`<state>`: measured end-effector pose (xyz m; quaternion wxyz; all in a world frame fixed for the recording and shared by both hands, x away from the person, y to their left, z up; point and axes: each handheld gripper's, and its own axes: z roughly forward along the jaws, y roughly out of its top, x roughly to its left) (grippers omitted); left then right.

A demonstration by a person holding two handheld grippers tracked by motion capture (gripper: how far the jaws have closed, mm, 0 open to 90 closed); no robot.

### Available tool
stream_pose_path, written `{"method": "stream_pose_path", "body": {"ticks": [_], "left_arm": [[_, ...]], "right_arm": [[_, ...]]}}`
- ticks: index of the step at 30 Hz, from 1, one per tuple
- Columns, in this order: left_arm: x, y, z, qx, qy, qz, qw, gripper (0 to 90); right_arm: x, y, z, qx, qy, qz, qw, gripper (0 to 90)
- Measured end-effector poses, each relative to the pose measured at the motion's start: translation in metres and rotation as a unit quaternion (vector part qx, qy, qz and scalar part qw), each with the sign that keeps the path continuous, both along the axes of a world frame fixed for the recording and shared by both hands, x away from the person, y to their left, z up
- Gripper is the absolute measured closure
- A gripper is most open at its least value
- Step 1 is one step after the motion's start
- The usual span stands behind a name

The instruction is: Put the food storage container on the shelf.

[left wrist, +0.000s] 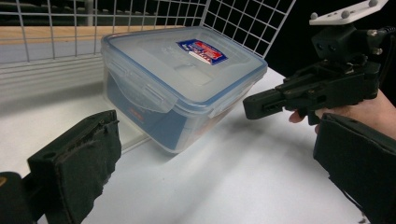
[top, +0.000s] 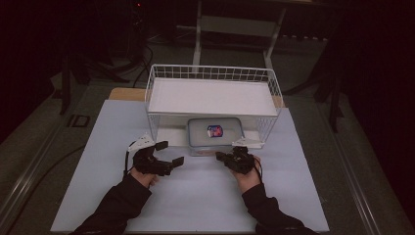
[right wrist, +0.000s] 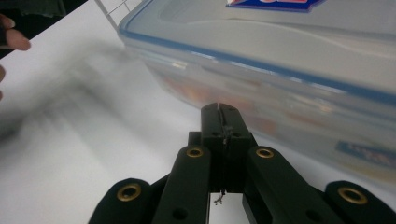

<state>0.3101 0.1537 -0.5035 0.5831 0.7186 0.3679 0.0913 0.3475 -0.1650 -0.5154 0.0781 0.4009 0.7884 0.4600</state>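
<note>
I'm bringing my right hand-held gripper (top: 219, 155), jaws shut and empty, to the lidded plastic container (top: 214, 135); left hand-held gripper (top: 172, 153) gaping, holding nothing; container not yet gripped.

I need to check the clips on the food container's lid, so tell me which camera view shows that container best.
The left gripper view: the plastic container shows whole there, with its blue-rimmed lid, label and side clips. The high view shows it small, partly under the wire rack. The right gripper view shows one blurred corner beyond the shut right gripper.
</note>
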Motion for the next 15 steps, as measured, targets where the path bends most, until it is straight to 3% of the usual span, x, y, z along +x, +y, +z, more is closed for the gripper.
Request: {"method": "stream_pose_path", "body": {"ticks": [15], "left_arm": [[-0.001, -0.007, -0.004, 0.012, -0.005, -0.014, 0.9998, 1.0]], "right_arm": [[0.022, 0.01, 0.0, 0.003, -0.008, -0.03, 0.9995, 89.9]]}}
